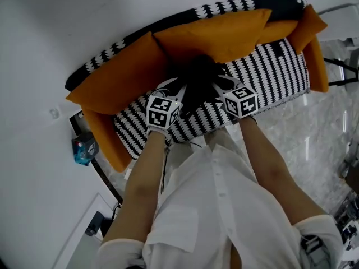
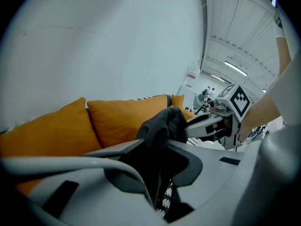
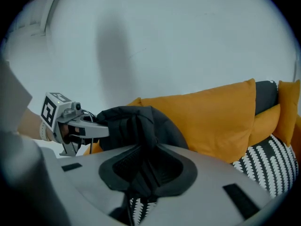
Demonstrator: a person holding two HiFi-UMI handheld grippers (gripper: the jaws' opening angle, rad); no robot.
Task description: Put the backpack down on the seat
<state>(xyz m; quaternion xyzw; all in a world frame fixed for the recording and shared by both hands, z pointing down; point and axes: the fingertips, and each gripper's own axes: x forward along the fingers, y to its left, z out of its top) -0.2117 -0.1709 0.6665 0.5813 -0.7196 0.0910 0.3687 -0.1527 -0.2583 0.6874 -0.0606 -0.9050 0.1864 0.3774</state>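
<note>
Black fabric fills the middle of the sofa. The backpack [image 1: 196,77] is down on the black-and-white patterned seat [image 1: 275,74], just in front of the orange back cushions [image 1: 224,29]. Another orange cushion [image 1: 118,77] lies to its left. The bag is the only container here, and none of my views shows me an opening or anything inside it.

It stands more or less on end. Its long axis runs up from the seat, and the rounded top is bunched at the height of my fingers. From the head view it reads as a dark mass running from the front of the seat back toward the cushions. I cannot tell whether it leans on them.

My left gripper [image 1: 175,89] comes in from the left side of the bag, and my right gripper [image 1: 222,86] from the right. They are near each other across its top. In the left gripper view, the left gripper [image 2: 162,158] has its fingers spread, and a fold of the backpack [image 2: 162,126] hangs loosely in the gap without being pinched. Beyond the fold I can see the right gripper [image 2: 203,124] at the bag's far side.

The right gripper view matches this. The right gripper [image 3: 146,167] has its fingers apart, with a dark strap of the backpack [image 3: 136,121] running slack through the space between them. The patterned seat [image 3: 268,164] shows below and to the right.
</note>
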